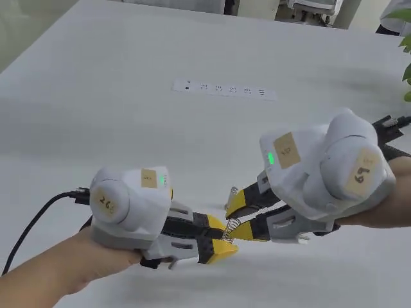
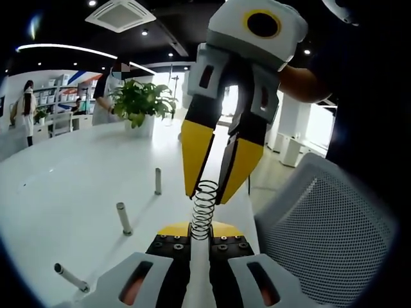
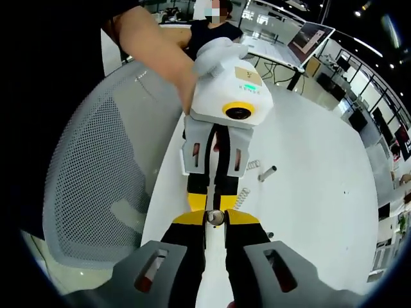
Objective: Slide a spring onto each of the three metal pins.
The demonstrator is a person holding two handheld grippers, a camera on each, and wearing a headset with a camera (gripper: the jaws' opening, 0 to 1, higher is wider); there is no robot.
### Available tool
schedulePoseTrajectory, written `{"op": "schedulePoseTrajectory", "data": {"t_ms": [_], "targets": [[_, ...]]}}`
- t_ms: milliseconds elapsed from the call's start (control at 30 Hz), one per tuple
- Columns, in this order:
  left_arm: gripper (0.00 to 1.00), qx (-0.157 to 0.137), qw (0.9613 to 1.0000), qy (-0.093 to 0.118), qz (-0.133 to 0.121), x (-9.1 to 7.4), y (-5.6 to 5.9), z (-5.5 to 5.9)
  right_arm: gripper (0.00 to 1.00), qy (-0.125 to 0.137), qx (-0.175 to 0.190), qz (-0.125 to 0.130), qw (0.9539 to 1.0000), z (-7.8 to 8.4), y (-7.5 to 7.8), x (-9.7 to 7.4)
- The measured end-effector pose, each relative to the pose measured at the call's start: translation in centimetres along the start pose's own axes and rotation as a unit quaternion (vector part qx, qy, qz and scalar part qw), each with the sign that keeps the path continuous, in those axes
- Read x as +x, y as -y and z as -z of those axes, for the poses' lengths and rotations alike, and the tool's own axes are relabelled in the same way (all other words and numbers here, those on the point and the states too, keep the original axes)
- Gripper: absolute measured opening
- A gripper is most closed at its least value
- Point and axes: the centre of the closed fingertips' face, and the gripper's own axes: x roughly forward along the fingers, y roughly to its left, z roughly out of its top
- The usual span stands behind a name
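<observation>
Room: open office with a ceiling vent (image 2: 122,14), strip lights and shelving beyond the fingers; a person (image 2: 28,106) stands at the far wall.
Surface: white table (image 1: 128,96), matte and bare in its middle, with a power strip (image 1: 225,88) set flush well past both sets of fingers.
Edge: a grey mesh chair (image 2: 327,237) sits just off the table edge, to the right of the left gripper's fingers.
Plant: a leafy plant (image 2: 141,99) stands on the table, far beyond the fingertips.
Left gripper (image 2: 200,232): fingers drawn close together, pinching the near end of the spring (image 2: 204,210).
Spring: stretches straight out from the left fingertips to the tips of the right gripper (image 2: 207,196).
Right gripper: yellow fingertips sit on either side of the spring's far end; whether they press it cannot be told.
Pins: far pin (image 2: 158,181) and middle pin (image 2: 123,218) stand upright left of the left fingers; near pin (image 2: 70,277) leans hard over.
Loose spring (image 3: 252,165): lies on the table beyond the right fingertips.
</observation>
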Motion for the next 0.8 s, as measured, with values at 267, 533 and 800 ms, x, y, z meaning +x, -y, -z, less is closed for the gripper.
{"op": "schedulePoseTrajectory", "data": {"t_ms": [267,533,800], "targets": [[0.01,0.005,1.0000,-0.006,0.006,0.09,0.35,0.15,0.08,-0.027,0.047,-0.025,0.9982,0.24,-0.19,0.11],[0.01,0.009,0.9999,-0.004,0.006,0.08,0.19,-0.08,0.07,-0.041,0.065,-0.035,0.9964,0.11,0.04,0.04],[0.02,0.020,0.9998,-0.003,0.008,0.32,0.16,-0.05,0.07,-0.047,0.052,-0.044,0.9966,0.38,-0.02,0.08]]}}
